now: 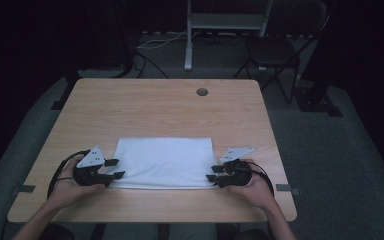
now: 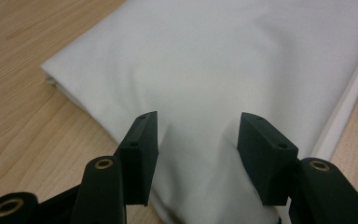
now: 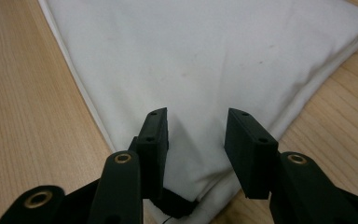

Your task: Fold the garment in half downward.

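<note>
On the left, the left gripper (image 1: 118, 168) lies low at the near left corner of the folded white cloth (image 1: 164, 161), its jaws pointing inward over the cloth's edge. In the left gripper view the left gripper (image 2: 197, 140) has its jaws parted about halfway, with cloth lying in the gap; the cloth (image 2: 223, 70) puckers a little between the pads, yet I cannot tell whether they press on it, and nothing is lifted.

The cloth lies flat in the near middle of the wooden table (image 1: 160, 107), a neat rectangle with its long sides running left to right. Its near edge lies close to the table's near edge, with only a strip of bare wood in front. Behind it the tabletop is open all the way to a small round cable hole (image 1: 202, 92).

On the right, the right gripper (image 1: 213, 173) mirrors the other at the near right corner. In the right gripper view the right gripper (image 3: 196, 135) stands with its jaws apart, straddling the pointed corner of the cloth (image 3: 205, 60), the layered edges showing below; the pads do not visibly clamp it. Bare wood lies on both sides of that corner.
</note>
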`<state>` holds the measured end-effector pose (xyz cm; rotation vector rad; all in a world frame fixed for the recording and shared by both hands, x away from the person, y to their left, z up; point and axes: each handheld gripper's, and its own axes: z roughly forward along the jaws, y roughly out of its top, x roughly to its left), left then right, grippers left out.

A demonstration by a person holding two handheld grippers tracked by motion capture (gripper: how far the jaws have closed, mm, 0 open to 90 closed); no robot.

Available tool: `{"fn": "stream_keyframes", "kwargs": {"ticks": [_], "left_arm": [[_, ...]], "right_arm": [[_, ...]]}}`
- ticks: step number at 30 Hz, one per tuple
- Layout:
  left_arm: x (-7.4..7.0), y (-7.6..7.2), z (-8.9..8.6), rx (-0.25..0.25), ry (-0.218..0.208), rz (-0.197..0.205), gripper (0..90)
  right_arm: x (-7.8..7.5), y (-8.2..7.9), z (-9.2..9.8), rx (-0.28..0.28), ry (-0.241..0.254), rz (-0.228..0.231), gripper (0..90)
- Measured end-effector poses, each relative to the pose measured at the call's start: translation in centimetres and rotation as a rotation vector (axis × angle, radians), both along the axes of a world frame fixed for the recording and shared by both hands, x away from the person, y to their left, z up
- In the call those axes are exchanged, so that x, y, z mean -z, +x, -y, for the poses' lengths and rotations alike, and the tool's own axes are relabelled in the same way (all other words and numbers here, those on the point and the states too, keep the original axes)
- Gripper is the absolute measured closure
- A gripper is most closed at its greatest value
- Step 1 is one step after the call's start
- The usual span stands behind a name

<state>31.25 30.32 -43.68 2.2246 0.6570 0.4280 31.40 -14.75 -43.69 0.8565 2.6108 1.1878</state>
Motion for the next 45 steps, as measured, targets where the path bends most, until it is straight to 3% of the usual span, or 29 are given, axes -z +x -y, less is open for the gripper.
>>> {"fn": "stream_keyframes", "kwargs": {"ticks": [2, 4, 9, 15, 19, 27, 30, 35, 39, 41, 45], "left_arm": [[0.0, 0.0, -0.1, -0.009, -0.008, -0.011, 46.2], [-0.4, 0.4, 0.0, -0.031, -0.043, -0.037, 39.7], [-1.4, 1.9, 0.4, -0.072, -0.075, -0.036, 31.6], [-1.3, 3.7, 1.9, -0.051, -0.065, -0.064, 29.8], [-0.7, 5.2, 2.6, -0.069, -0.024, -0.093, 21.2], [-0.3, 5.8, 2.8, -0.061, 0.014, -0.120, 21.3], [-0.8, 5.1, 2.9, -0.058, 0.000, -0.109, 21.2], [-1.7, 1.9, 2.9, -0.003, -0.021, -0.075, 21.3], [-1.2, -0.3, 2.7, 0.045, -0.018, -0.118, 21.2], [-0.7, -0.7, 2.5, 0.053, 0.002, -0.131, 21.3], [-0.5, -0.6, 2.0, 0.030, -0.006, -0.132, 21.3]], "right_arm": [[0.0, -0.1, 0.0, 0.002, 0.000, 0.000, 58.9], [-0.1, -0.1, -0.1, 0.006, -0.003, -0.001, 57.4], [-0.7, 0.0, -1.0, 0.002, 0.011, 0.015, 55.0], [-0.3, 0.3, -1.6, -0.006, -0.003, 0.004, 52.1], [-0.1, 0.1, -1.4, 0.001, 0.003, 0.009, 51.9], [-0.1, 0.1, -1.2, -0.005, 0.010, 0.006, 51.5], [-0.2, 0.1, -1.3, 0.003, 0.004, 0.009, 50.4], [0.0, -0.1, -1.0, 0.016, 0.009, 0.005, 49.3], [0.1, -0.1, -0.8, 0.019, 0.007, 0.001, 49.2], [0.0, -0.1, -0.9, 0.020, 0.001, 0.000, 49.3], [0.0, 0.0, -1.1, 0.020, -0.016, 0.014, 49.6]]}}
